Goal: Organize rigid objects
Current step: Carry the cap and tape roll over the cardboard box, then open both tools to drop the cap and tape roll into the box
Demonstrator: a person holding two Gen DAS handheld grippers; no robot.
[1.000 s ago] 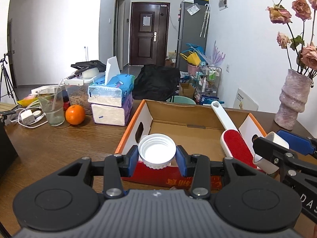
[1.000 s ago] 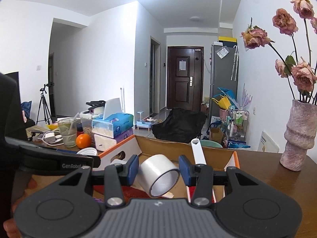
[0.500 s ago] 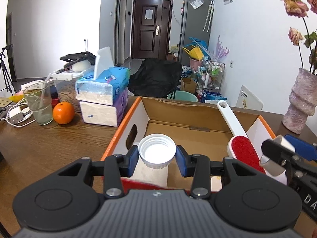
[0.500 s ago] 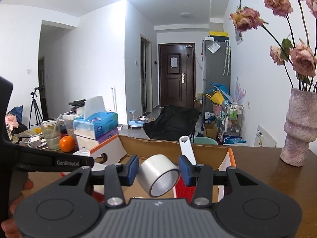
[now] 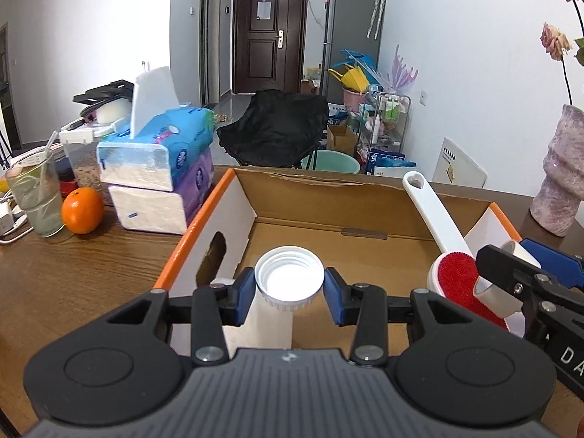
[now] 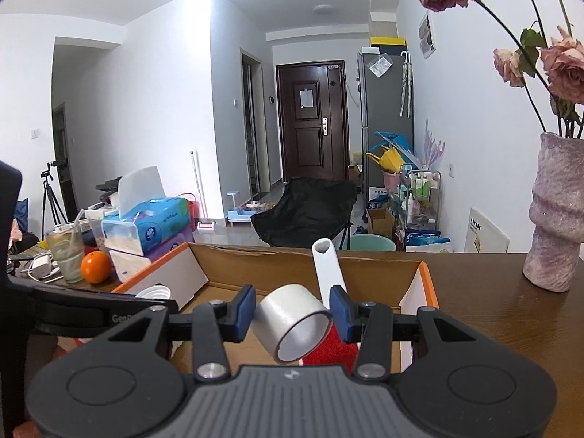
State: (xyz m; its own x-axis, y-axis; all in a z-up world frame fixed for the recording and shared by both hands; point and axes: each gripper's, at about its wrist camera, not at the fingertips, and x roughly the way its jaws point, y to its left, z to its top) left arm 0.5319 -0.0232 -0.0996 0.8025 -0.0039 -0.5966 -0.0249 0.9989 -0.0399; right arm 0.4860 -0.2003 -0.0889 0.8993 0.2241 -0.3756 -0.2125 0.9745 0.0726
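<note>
Drop-off step judged in hand: white screw cap (image 5: 289,278) clamped in L gripper (image 5: 289,290), tape roll (image 6: 292,323) clamped in R gripper (image 6: 292,314), both held over cardboard box (image 5: 314,197) w/ lint brush (image 5: 443,241) inside; next, jaws to be lowered & opened.

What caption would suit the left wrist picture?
Left gripper clamps a white jar above the cardboard box, where a red lint brush leans.

Left gripper (image 5: 289,284) jaws clamp white cap (image 5: 289,278) over cardboard box (image 5: 233,197).
</note>
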